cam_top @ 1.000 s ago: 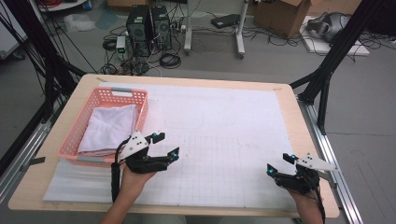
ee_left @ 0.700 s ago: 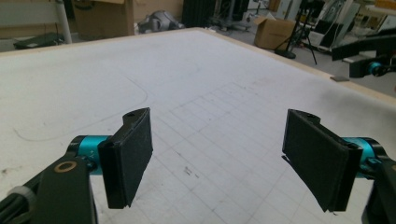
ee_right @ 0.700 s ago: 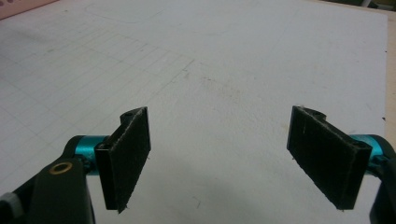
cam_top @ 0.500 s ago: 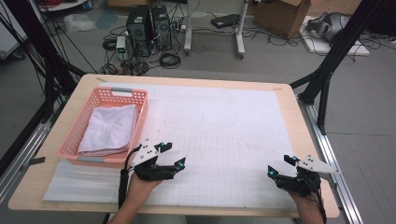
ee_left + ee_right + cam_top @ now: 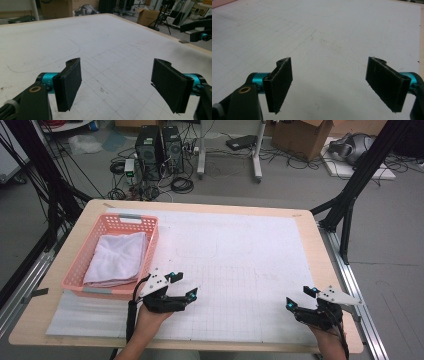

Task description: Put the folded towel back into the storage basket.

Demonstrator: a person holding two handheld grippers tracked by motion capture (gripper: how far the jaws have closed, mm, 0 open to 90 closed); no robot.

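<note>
1. My right gripper [image 5: 298, 299] sits at the near right corner of the white mat [image 5: 250, 250]. Jaws are wide apart with nothing between them; in the right gripper view I see bare gridded mat through the gap.
2. My left gripper [image 5: 182, 285] is near the front edge too, left of centre, just off the near right corner of the pink basket [image 5: 120, 222]. Jaws are also spread wide and hold nothing; they aim out across the mat, not at the basket.
3. Step in hand, as I judge it: both hands parked empty, with the white towel [image 5: 117, 257] as the nearest thing to work on. Either the start of a pick or the end of a put-away; I lean toward the pick, but it's a guess.
4. Towel location: folded flat inside the basket, filling most of its floor, on the left side of the table [image 5: 65, 320].
5. Towel axis: long side runs near-to-far, in line with the basket's long side, tilted slightly so the far end leans right. The fold edge is hard to read from the high view; probably along the near end.
6. Next move calls for: swing the left gripper left and over the basket wall, come down on a towel edge, and close on the cloth layers only.
</note>
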